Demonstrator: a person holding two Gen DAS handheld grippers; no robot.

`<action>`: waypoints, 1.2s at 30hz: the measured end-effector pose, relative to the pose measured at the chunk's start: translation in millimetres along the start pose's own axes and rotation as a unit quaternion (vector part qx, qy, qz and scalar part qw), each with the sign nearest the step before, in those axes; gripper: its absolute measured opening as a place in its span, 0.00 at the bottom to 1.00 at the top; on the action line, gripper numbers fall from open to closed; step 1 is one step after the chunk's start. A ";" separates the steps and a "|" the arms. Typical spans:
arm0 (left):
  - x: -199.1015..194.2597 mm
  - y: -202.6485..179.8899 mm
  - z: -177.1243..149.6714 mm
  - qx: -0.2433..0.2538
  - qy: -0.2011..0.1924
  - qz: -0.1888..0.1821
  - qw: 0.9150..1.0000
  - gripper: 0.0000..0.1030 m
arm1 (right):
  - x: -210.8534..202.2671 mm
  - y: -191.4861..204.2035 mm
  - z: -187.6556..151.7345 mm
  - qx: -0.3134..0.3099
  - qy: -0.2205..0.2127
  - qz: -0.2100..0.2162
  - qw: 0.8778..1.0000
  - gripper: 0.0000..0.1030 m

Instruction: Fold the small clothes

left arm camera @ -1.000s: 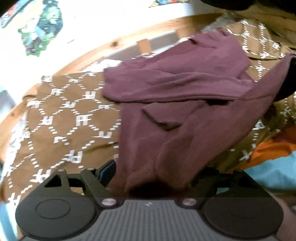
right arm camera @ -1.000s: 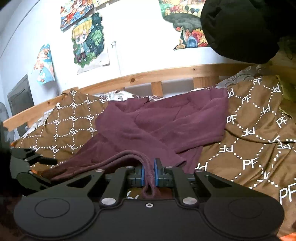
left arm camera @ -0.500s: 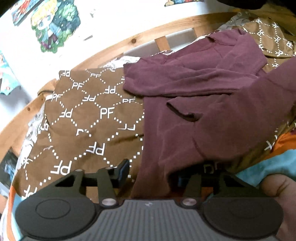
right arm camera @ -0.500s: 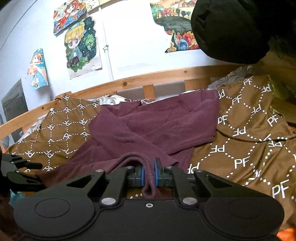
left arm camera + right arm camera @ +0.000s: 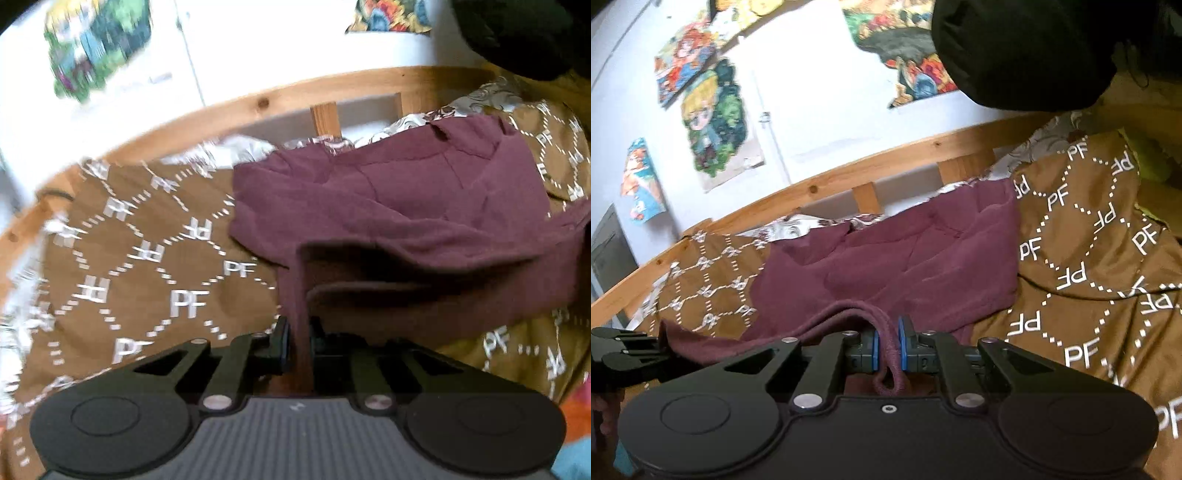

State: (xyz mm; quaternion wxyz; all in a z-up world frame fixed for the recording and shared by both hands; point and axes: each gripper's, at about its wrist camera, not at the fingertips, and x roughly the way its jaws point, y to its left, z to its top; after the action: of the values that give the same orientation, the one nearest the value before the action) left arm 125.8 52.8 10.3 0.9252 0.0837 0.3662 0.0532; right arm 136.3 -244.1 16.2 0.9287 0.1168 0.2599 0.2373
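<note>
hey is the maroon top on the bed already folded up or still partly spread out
Partly folded, not finished. One sleeve lies across the maroon top, while both claws, left claw closing and right claw shut, pinch its near edge above the brown bedspread.

My left tool fills the lower frame: black linkage arms, 2 silver pivot screws, 2 round black discs at the lower corners and a grey ribbed centre panel. My right tool is all black, with blue pads and 1 small centre screw.
</note>
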 end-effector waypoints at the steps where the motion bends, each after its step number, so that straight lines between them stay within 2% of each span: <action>1: 10.8 5.6 5.3 -0.017 0.015 -0.020 1.000 0.10 | 7.4 -4.0 0.8 0.008 0.003 -0.003 1.000 0.10; 4: 39.7 26.2 12.9 -0.093 0.048 -0.099 0.990 0.13 | 29.9 -20.0 -1.4 0.043 0.022 -0.009 0.999 0.10; 6: 53.7 35.9 14.0 -0.134 0.061 -0.126 0.981 0.18 | 45.1 -32.1 -5.2 0.071 0.043 -0.012 0.997 0.10; 8: 59.0 42.9 12.6 -0.155 0.056 -0.142 0.976 0.34 | 57.7 -42.9 -8.9 0.088 0.058 -0.014 0.994 0.10; 9: 59.0 45.0 12.0 -0.155 0.050 -0.145 0.976 0.50 | 62.5 -46.9 -10.0 0.093 0.063 -0.015 0.994 0.11; 10: 56.9 45.8 11.3 -0.150 0.044 -0.143 0.977 0.61 | 66.6 -50.8 -12.6 0.098 0.066 -0.014 0.993 0.11; 12: 48.5 44.2 9.0 -0.121 0.033 -0.138 0.983 0.68 | 72.6 -57.0 -16.8 0.106 0.069 -0.011 0.992 0.12; 15: 36.4 35.7 2.6 -0.066 0.031 -0.114 0.991 0.73 | 74.0 -61.6 -24.0 0.107 0.071 -0.009 0.992 0.15; 18: 25.1 24.3 -3.0 -0.027 0.027 -0.101 0.994 0.80 | 73.6 -66.4 -28.8 0.108 0.074 -0.006 0.991 0.19; 21: 15.9 9.9 -10.9 0.026 0.005 -0.070 0.997 0.80 | 71.6 -67.2 -29.6 0.100 0.073 -0.005 0.992 0.20; 22: 15.7 4.6 -12.3 0.044 0.003 -0.058 0.997 0.76 | 71.0 -66.2 -29.5 0.095 0.072 -0.005 0.993 0.20; 23: 14.4 0.2 -13.1 0.056 0.003 -0.053 0.997 0.72 | 70.3 -64.7 -29.5 0.089 0.071 -0.005 0.993 0.20; 25: 13.6 -5.8 -14.6 0.073 0.001 -0.046 0.996 0.51 | 69.0 -61.7 -29.3 0.078 0.070 -0.007 0.994 0.20; 27: 13.0 -10.8 -15.3 0.087 -0.003 -0.035 0.996 0.47 | 67.2 -60.0 -29.7 0.070 0.068 -0.009 0.995 0.20; 28: 11.9 -12.2 -16.0 0.090 -0.006 -0.032 0.995 0.41 | 66.1 -59.2 -29.9 0.066 0.068 -0.010 0.995 0.20; 29: 10.5 -11.8 -16.4 0.090 -0.010 -0.034 0.995 0.36 | 65.0 -57.8 -30.2 0.059 0.067 -0.012 0.996 0.20; 31: 6.9 -9.1 -17.3 0.083 -0.016 -0.037 0.996 0.21 | 62.6 -53.5 -30.8 0.044 0.065 -0.017 0.997 0.20; 32: 4.7 -6.5 -17.7 0.074 -0.021 -0.036 0.996 0.19 | 61.4 -51.5 -30.8 0.037 0.064 -0.019 0.997 0.19; 34: -1.3 2.9 -18.1 0.044 -0.034 -0.037 0.998 0.14 | 58.2 -45.5 -30.2 0.016 0.061 -0.024 0.998 0.12; 36: -13.2 16.6 -19.9 -0.013 -0.051 -0.048 0.997 0.13 | 53.6 -37.0 -28.8 -0.014 0.055 -0.029 0.998 0.10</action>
State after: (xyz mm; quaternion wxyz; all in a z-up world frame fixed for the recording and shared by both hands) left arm 102.0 69.3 8.1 0.9452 0.0568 0.3215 0.0092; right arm 175.2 -246.4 -43.4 0.9211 0.0830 0.3107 0.2195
